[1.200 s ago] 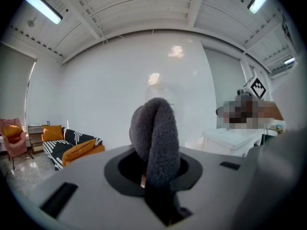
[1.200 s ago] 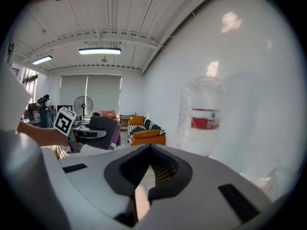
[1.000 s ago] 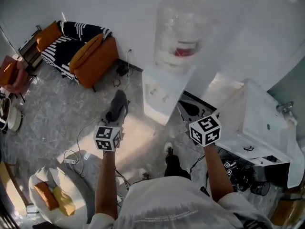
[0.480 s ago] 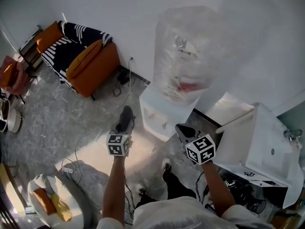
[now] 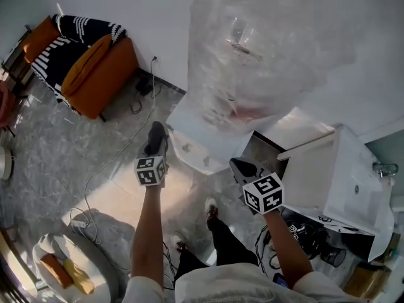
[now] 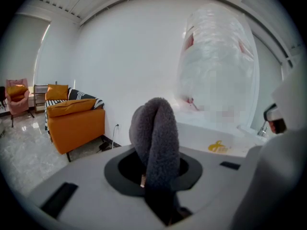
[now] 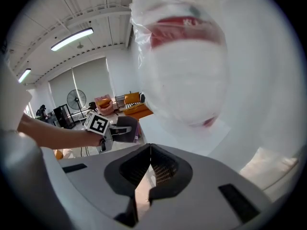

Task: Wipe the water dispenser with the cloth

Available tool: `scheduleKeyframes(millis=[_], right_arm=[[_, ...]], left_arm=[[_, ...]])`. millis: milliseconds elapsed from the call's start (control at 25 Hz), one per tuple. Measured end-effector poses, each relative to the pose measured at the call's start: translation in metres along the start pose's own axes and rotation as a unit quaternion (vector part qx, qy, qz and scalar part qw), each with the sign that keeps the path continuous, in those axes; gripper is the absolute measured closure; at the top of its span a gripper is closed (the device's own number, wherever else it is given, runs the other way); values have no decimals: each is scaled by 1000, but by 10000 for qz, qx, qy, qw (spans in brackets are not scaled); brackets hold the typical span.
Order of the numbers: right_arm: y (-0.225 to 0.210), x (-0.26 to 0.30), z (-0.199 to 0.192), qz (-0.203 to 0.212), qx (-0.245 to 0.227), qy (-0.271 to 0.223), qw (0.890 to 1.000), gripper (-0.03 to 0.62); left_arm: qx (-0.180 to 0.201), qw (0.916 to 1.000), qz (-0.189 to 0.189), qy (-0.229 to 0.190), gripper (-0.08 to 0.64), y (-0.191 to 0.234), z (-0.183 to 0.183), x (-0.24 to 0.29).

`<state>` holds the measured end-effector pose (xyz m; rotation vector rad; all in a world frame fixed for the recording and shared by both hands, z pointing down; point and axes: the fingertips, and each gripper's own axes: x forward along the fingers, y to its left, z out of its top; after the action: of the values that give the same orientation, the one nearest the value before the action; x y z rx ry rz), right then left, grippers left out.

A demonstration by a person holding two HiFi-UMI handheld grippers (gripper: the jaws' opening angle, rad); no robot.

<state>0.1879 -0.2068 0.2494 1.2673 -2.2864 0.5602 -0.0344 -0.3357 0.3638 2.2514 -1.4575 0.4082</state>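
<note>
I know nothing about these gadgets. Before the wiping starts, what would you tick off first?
1. Dark grey fuzzy cloth clamped in the left hand-held gripper: ok.
2. Right hand-held gripper empty, jaws together, so it is free to steady things: ok.
3. White water dispenser with its plastic-wrapped bottle straight ahead of both grippers: ok.
4. Cloth touching the dispenser: not ok; it looks just short of the near edge.
5. Cloth damp enough to wipe: cannot tell.
</note>
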Motion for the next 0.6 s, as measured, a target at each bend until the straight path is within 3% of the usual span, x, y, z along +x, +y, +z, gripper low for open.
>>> scheduleKeyframes(millis=[240,440,600], right_arm=[[-20,-9,-18,-280,156,87,9994,578],[-20,-23,-25,-435,381,-39,9983,578],[-20,-38,-40,-566,542,-55,9969,578]], left_arm=[[114,9994,-307,-150,488,-37,4,31],[129,9996,-256,-71,488,-50,1,28],[436,9974,-573,-29,488,-81,-4,22]])
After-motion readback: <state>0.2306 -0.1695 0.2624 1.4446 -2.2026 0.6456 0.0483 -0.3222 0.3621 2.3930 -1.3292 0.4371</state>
